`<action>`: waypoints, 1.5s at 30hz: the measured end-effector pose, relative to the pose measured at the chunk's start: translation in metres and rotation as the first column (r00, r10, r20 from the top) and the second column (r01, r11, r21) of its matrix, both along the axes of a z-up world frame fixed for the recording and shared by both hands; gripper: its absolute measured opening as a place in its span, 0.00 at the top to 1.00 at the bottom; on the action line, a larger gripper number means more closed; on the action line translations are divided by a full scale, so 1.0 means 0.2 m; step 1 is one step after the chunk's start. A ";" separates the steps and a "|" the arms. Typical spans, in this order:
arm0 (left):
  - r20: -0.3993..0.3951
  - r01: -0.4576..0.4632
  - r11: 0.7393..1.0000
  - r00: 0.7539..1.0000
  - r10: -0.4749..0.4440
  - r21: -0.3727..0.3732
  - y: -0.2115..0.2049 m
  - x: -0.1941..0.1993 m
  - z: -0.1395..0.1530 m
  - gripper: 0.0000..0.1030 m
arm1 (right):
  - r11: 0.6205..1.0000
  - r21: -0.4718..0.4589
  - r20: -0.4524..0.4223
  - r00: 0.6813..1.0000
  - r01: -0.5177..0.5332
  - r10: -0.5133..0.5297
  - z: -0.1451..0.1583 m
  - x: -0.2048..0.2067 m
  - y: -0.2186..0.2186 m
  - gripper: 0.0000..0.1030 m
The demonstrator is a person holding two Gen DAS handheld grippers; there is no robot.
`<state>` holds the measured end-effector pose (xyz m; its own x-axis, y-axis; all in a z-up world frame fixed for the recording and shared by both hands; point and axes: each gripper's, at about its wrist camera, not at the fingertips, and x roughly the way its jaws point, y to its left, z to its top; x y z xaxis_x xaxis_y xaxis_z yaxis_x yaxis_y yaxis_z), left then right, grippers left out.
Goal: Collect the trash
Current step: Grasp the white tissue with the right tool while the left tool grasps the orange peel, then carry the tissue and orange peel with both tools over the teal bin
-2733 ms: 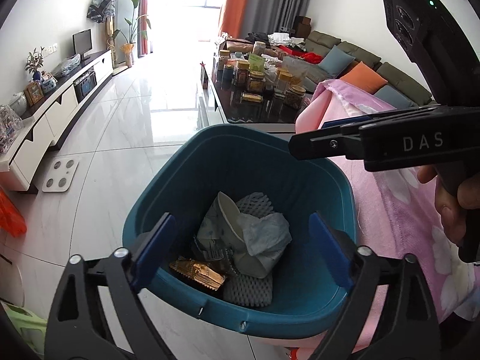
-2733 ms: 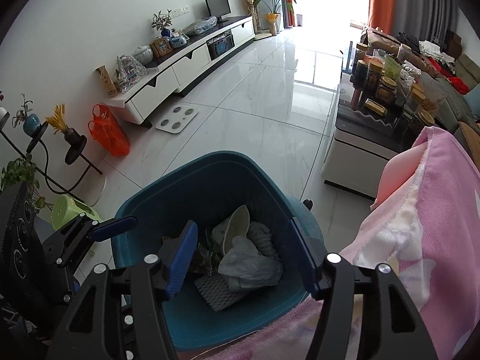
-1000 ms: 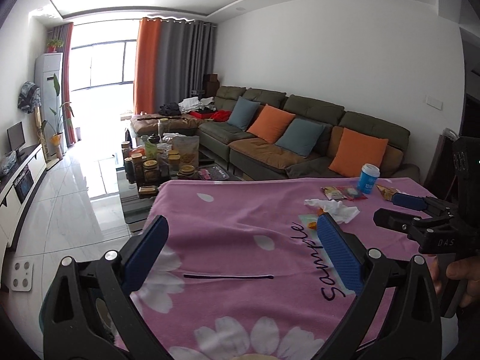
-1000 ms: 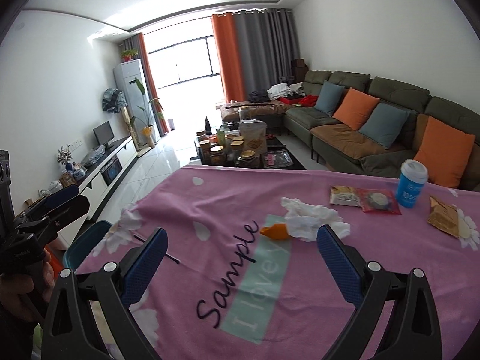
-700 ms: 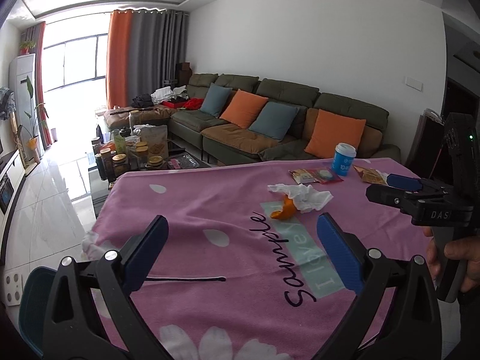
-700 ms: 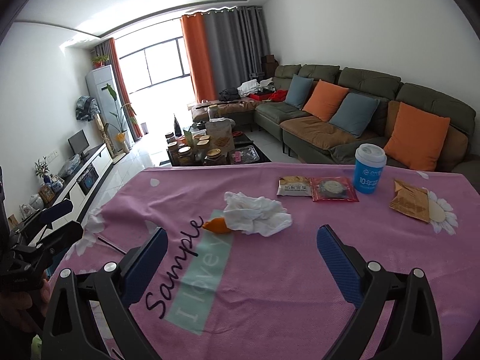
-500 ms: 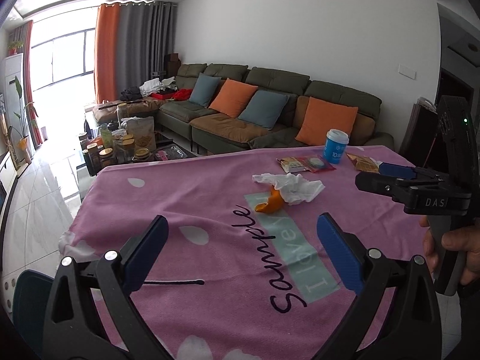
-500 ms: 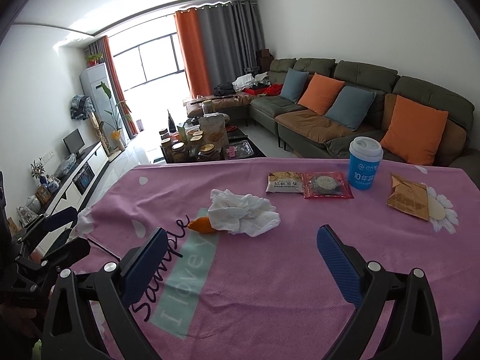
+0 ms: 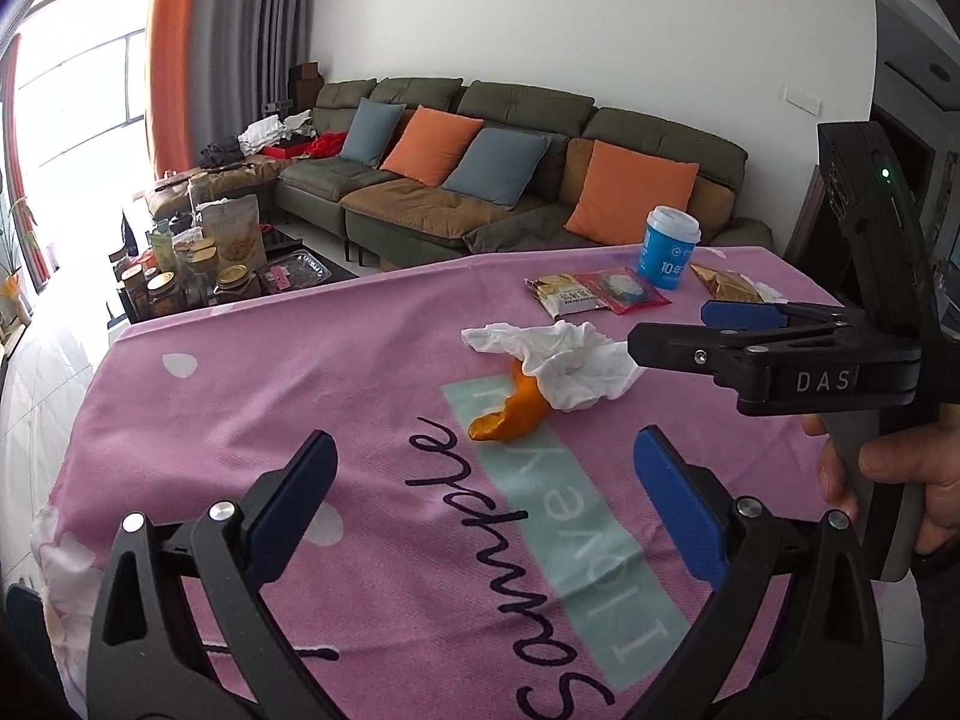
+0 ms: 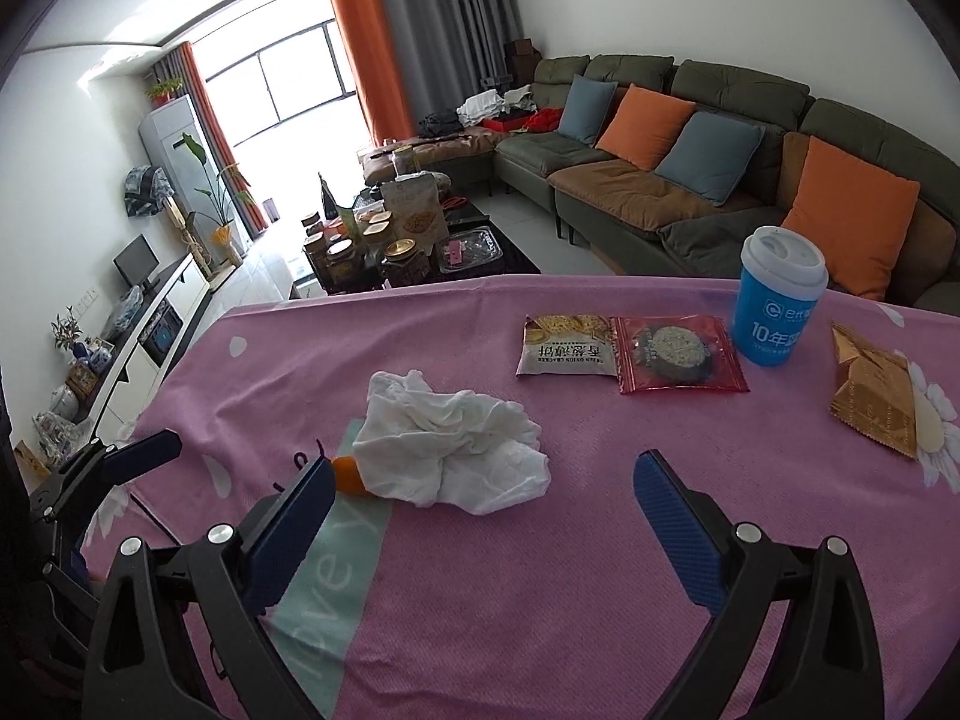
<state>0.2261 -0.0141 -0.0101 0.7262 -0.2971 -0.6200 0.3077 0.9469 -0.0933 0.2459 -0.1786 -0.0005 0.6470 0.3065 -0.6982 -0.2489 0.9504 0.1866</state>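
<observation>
Nearest you, both claws hang empty above the near half of the worktop (image 10: 540, 600), which is covered by a pink cloth. Your left claw (image 9: 480, 501) has its jaws spread wide, and your right claw (image 10: 480, 516) is likewise spread wide, as its own view shows. Straight ahead of the right claw, just beyond its fingertips and slightly toward its left finger, lies the crumpled white tissue (image 10: 453, 441); its long axis runs roughly across the claw's opening, from the left finger toward the gap's centre. The orange peel (image 9: 507, 414) is tucked against the tissue's left end, touching it, and is partly hidden behind the right claw's left finger in that view. From the left claw the peel lies ahead and near centre, with the tissue behind it and to the right. By this reading, the right claw is the nearer one to the tissue, the left to the peel. Farther on, toward the far right corner of the worktop, sit two snack packets (image 10: 630, 351), a blue paper cup (image 10: 777, 312) and a gold wrapper (image 10: 873, 396), all well apart from both claws.
</observation>
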 end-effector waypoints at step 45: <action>-0.068 0.089 0.995 0.994 -0.086 0.044 -0.04 0.14 -0.09 0.88 | 0.997 0.013 -0.049 0.995 -0.082 0.083 -0.02 0.10 0.11 0.95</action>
<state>0.2542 -0.0218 -0.0282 0.6560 -0.3273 -0.6801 0.3841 0.9204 -0.0725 0.2654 -0.1560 -0.0047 0.5842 0.3651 -0.7249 -0.3164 0.9249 0.2108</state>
